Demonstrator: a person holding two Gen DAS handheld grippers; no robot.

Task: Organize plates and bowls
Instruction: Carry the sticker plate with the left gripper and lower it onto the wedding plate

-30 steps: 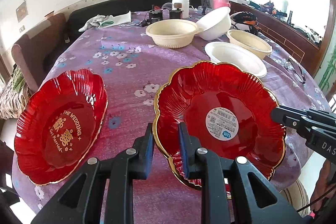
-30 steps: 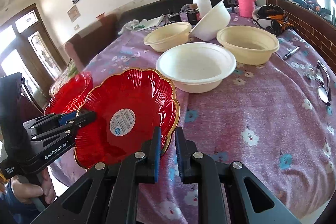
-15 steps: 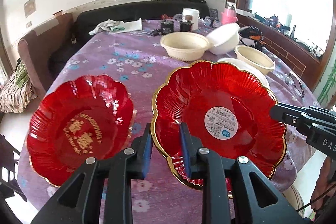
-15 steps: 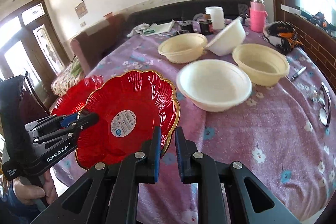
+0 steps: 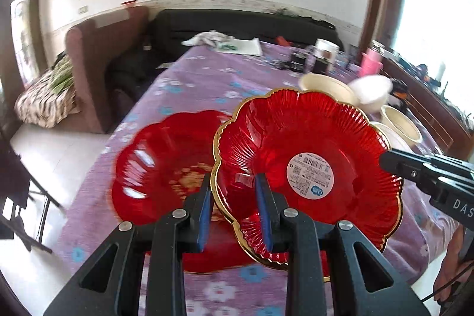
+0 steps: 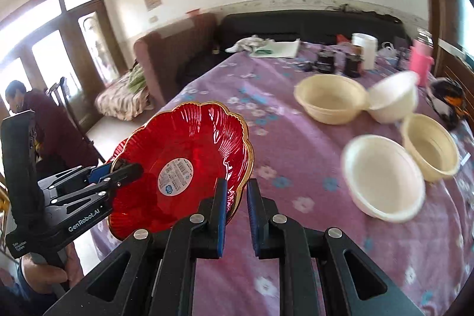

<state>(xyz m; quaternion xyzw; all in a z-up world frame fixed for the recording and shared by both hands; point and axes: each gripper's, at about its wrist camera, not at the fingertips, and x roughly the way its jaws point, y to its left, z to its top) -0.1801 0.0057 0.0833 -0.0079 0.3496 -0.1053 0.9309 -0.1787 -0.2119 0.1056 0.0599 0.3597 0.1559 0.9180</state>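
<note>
A red gold-rimmed plate [image 5: 308,165] with a white sticker hangs in the air above the table. My left gripper [image 5: 234,215] is shut on its left rim and my right gripper [image 6: 235,203] is shut on its right rim; the plate also shows in the right wrist view [image 6: 189,162]. A second red plate [image 5: 160,171] with gold lettering lies on the purple tablecloth, partly under the held plate. Two cream bowls [image 6: 330,102] [image 6: 429,147] and two white bowls [image 6: 383,176] [image 6: 394,99] stand further right.
A white cup [image 6: 364,51], a pink bottle [image 6: 420,61], dark jars [image 6: 326,61] and a cloth [image 6: 251,43] sit at the table's far end. A brown chair [image 5: 89,61] stands at the left. A person [image 6: 32,114] is beyond the table's left edge.
Both grippers have carried the held plate up and to the left; it now overlaps the lettered red plate. The bowls have dropped back to the right in both views.
</note>
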